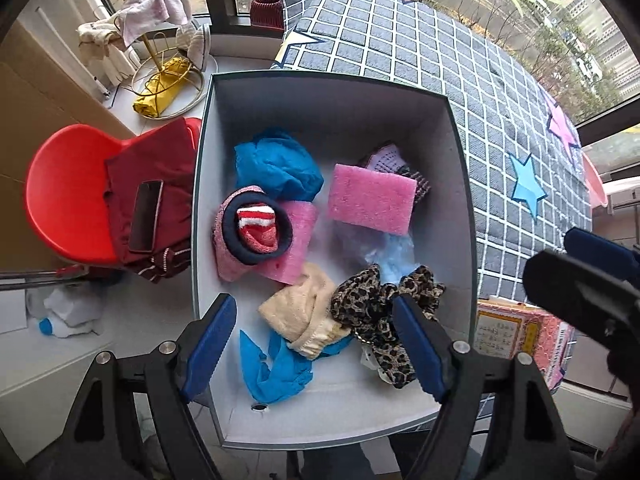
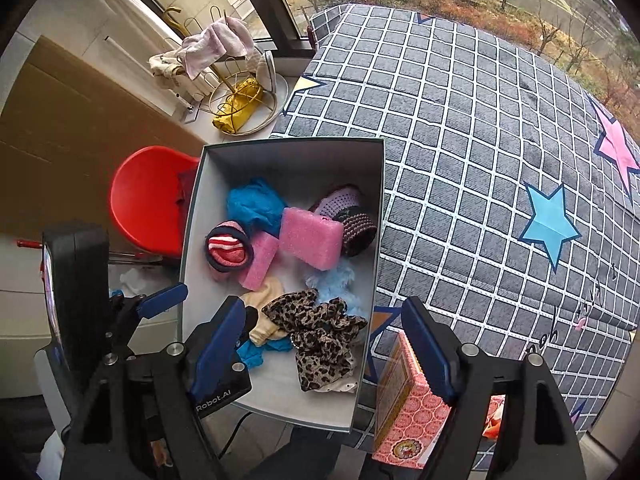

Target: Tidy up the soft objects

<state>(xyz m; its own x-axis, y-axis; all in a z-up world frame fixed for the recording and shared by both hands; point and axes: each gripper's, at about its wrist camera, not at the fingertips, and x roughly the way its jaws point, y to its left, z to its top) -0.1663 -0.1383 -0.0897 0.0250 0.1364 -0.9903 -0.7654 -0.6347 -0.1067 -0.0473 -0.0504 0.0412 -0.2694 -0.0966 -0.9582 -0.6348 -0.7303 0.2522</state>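
A white open box [image 1: 224,128] [image 2: 192,216] holds soft things: blue cloth [image 1: 276,164], two pink foam blocks [image 1: 370,198] [image 2: 310,236], a pink hat with a red striped sock inside [image 1: 256,232], a purple knit piece [image 2: 346,206], a beige cloth [image 1: 298,310], a leopard-print scrunchie [image 1: 372,304] [image 2: 320,328] and pale blue fluff [image 2: 334,280]. My left gripper [image 1: 314,344] is open and empty above the box's near end, over the beige cloth. My right gripper [image 2: 322,354] is open and empty above the scrunchie. The left gripper also shows in the right wrist view [image 2: 160,300].
The box rests on the edge of a grey checked bed cover [image 1: 420,44] [image 2: 480,140]. A red chair [image 1: 64,192] with dark red clothes and a phone [image 1: 146,216] stands left. A pink patterned carton [image 2: 408,408] lies at the right. A gold rack [image 1: 160,60] with towels stands by the window.
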